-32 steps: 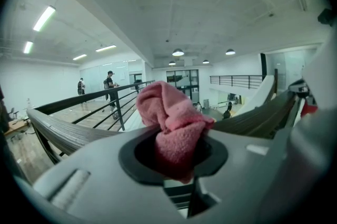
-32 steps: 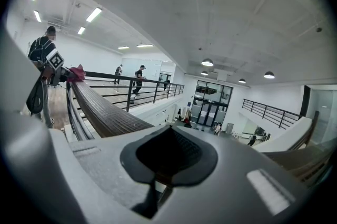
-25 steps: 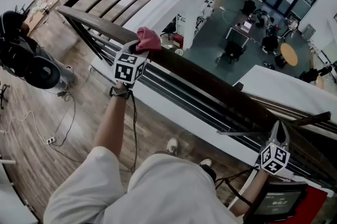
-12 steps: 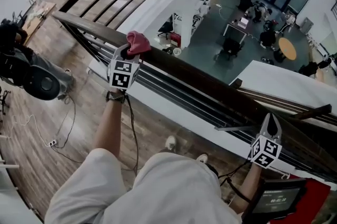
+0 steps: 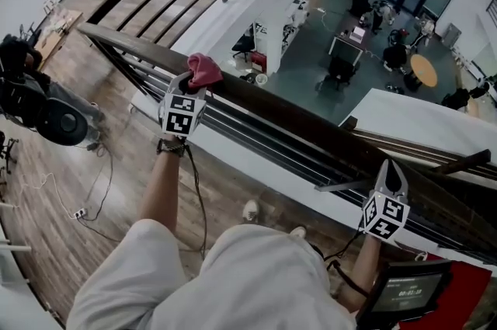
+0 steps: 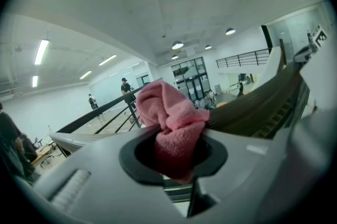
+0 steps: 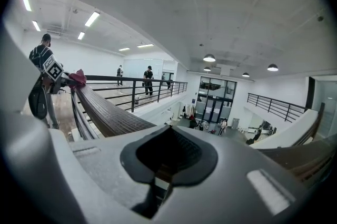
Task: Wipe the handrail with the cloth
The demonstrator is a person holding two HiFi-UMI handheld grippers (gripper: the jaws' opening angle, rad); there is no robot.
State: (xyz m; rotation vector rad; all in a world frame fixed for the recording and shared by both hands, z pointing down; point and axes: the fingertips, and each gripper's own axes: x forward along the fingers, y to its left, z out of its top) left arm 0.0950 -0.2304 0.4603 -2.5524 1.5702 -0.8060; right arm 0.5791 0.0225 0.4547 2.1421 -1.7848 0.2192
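A dark brown wooden handrail (image 5: 311,130) runs from upper left to lower right in the head view. A pink cloth (image 5: 203,68) rests bunched on top of it. My left gripper (image 5: 196,81) is shut on that cloth and presses it to the rail. In the left gripper view the cloth (image 6: 172,120) fills the jaws, with the handrail (image 6: 258,104) stretching off to the right. My right gripper (image 5: 390,171) hovers beside the rail far down to the right, shut and empty. The right gripper view shows the handrail (image 7: 105,107) leading away to the distant cloth (image 7: 78,78).
Horizontal metal bars (image 5: 256,136) run under the rail. Beyond it is a drop to a lower floor with desks and chairs (image 5: 345,57). Black equipment (image 5: 43,99) and cables (image 5: 89,192) lie on the wooden floor at left. A small screen (image 5: 408,296) sits at lower right.
The left gripper and the cloth have slid a little to the left along the rail. The right gripper has drifted left and slightly up.
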